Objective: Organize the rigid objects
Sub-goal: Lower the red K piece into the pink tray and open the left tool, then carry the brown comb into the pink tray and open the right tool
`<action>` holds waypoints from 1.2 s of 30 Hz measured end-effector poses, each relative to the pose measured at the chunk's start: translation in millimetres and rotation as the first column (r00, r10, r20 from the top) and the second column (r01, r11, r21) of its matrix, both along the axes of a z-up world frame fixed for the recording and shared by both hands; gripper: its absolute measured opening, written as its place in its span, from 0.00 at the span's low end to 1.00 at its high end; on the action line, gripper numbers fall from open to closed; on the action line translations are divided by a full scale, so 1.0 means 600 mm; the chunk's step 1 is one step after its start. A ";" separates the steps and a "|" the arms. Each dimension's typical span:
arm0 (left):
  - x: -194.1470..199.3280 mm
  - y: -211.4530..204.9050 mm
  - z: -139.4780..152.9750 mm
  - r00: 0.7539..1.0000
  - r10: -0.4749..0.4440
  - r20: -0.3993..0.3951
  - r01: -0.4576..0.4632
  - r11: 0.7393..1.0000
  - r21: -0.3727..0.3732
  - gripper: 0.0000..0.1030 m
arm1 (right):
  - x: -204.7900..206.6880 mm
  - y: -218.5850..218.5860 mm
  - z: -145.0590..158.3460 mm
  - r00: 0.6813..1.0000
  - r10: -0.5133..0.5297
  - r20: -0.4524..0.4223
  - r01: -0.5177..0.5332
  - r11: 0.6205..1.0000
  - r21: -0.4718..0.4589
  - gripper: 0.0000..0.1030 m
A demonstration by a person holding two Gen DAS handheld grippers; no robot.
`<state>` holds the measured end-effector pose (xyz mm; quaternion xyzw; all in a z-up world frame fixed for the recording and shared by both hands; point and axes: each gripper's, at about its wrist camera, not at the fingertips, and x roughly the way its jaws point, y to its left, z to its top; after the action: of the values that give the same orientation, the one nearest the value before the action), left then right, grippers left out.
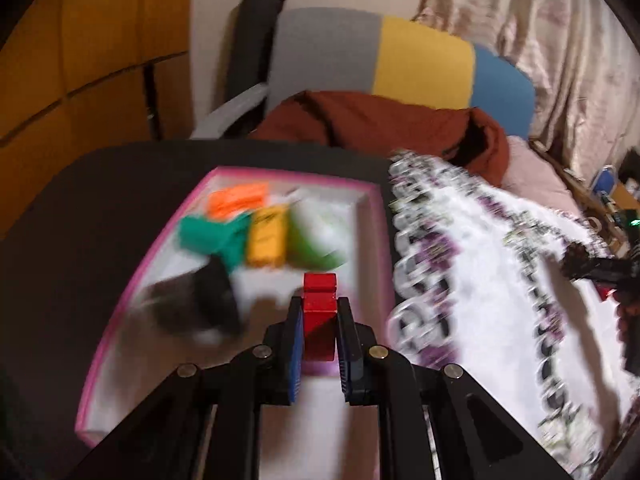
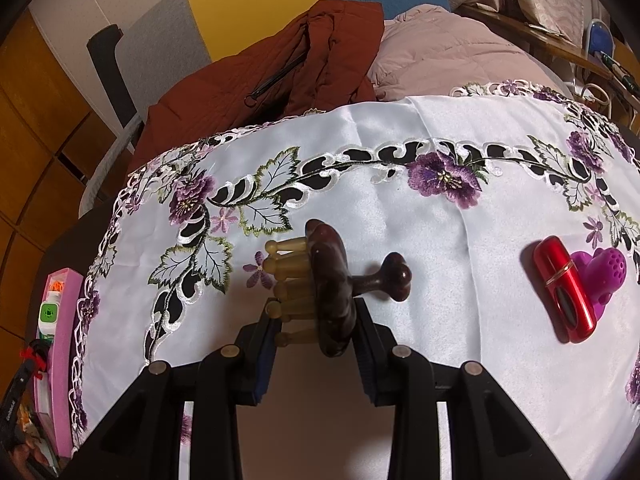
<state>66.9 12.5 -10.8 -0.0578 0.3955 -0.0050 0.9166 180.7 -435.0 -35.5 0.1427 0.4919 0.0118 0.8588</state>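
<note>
My left gripper [image 1: 320, 304] is shut on a small red block [image 1: 319, 290] and hangs over the near right part of a pink-rimmed white box [image 1: 132, 280]. Blurred in that box lie an orange piece [image 1: 238, 199], a teal piece [image 1: 212, 236], a yellow piece [image 1: 266, 236], a green-and-white item [image 1: 310, 240] and a black object [image 1: 200, 304]. My right gripper [image 2: 314, 312] is shut on a dark brown massager [image 2: 332, 280] with yellowish prongs [image 2: 288, 268] and a knobbed handle [image 2: 394, 276], over the white embroidered cloth [image 2: 400, 208].
A red metallic tube [image 2: 564, 292] and a purple heart-shaped item [image 2: 604, 276] lie on the cloth to the right. The pink box [image 2: 60, 360] sits off the cloth's left edge. A rust-coloured jacket [image 2: 280, 68] and a chair are behind the table.
</note>
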 end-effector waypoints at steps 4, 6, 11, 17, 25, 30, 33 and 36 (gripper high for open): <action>-0.016 0.044 -0.030 0.997 0.057 -0.054 -0.057 0.998 0.001 0.15 | 0.000 0.003 0.000 1.000 0.006 0.009 -0.006 1.000 -0.016 0.34; -0.018 0.050 -0.040 0.996 0.058 -0.065 -0.057 0.998 0.014 0.16 | -0.001 0.004 0.001 1.000 0.008 0.012 -0.008 1.000 -0.023 0.34; -0.037 0.052 -0.037 0.997 0.075 -0.023 -0.074 0.997 0.034 0.84 | -0.004 0.003 0.001 1.000 0.006 0.018 -0.006 1.000 -0.028 0.34; -0.075 0.068 -0.010 0.991 0.130 0.029 -0.131 0.991 0.014 1.00 | -0.010 0.005 0.005 1.000 0.003 0.016 -0.003 1.000 -0.017 0.34; -0.115 0.049 -0.019 0.989 0.139 0.045 -0.146 0.961 0.234 1.00 | -0.030 0.060 0.032 0.996 0.073 0.057 -0.074 0.997 0.009 0.34; -0.132 0.035 -0.022 0.986 0.147 0.083 -0.166 0.934 0.318 1.00 | -0.049 0.120 0.045 0.988 0.143 0.065 -0.145 0.989 0.028 0.34; -0.138 0.025 -0.021 0.987 0.134 0.092 -0.159 0.915 0.371 1.00 | -0.064 0.168 0.057 0.977 0.198 0.081 -0.202 0.978 0.049 0.34; -0.143 0.027 -0.020 0.990 0.119 0.079 -0.139 0.927 0.347 1.00 | -0.076 0.219 0.068 0.962 0.255 0.092 -0.262 0.962 0.071 0.34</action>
<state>-18.8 28.4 -22.5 0.0813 0.3591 0.1243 0.9214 135.1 -303.6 5.0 0.1121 0.4697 0.1503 0.8627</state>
